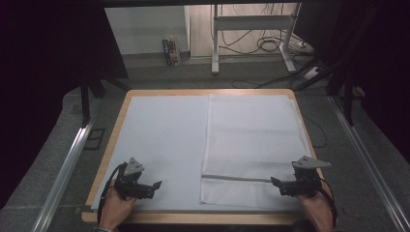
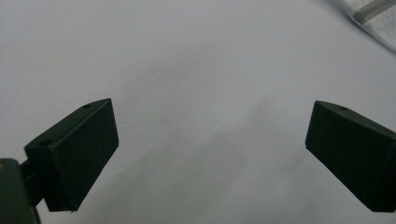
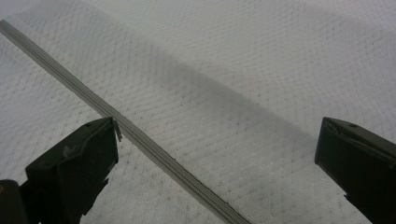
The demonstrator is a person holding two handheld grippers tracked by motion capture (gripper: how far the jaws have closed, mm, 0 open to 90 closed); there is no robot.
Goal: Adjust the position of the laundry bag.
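A white waffle-weave towel (image 1: 254, 145) lies flat on the right half of the table, folded, with a grey stripe (image 1: 237, 179) across its near end. My right gripper (image 1: 280, 186) is open at the towel's near right corner, its jaws wide apart just over the cloth; the grey stripe (image 3: 140, 140) runs diagonally between them. My left gripper (image 1: 152, 187) is open at the near left, over the bare pale sheet (image 2: 196, 93), with nothing between its jaws. A corner of the towel (image 2: 376, 16) shows at the top right of the left gripper view.
A pale blue sheet (image 1: 159, 145) covers the wooden table (image 1: 116, 125). Metal rails (image 1: 63, 174) run along both sides. Beyond the far edge stand a desk frame (image 1: 251, 29) with cables on the floor and a small bottle carrier (image 1: 170, 50).
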